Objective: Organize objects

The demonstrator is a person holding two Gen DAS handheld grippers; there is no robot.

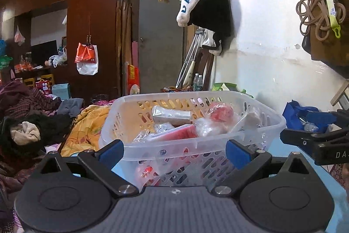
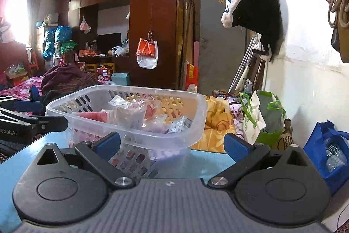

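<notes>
A clear plastic basket (image 1: 220, 141) with slotted walls stands on a light blue table (image 2: 209, 158). It holds several wrapped packets, a red pack (image 1: 176, 134) and a white box (image 1: 170, 116). My left gripper (image 1: 174, 151) is open and empty, its blue pads on either side of the basket's near wall. My right gripper (image 2: 172, 144) is open and empty just before the basket (image 2: 174, 134), which sits left of centre in that view. Each gripper shows at the edge of the other's view: the right one (image 1: 314, 134), the left one (image 2: 32, 117).
A bed with a yellow quilt (image 1: 87, 128) and piled clothes lies behind the table. A green and white bag (image 2: 261, 119) and a blue bag with a bottle (image 2: 329, 150) stand by the white wall on the right. A wardrobe and a grey door stand at the back.
</notes>
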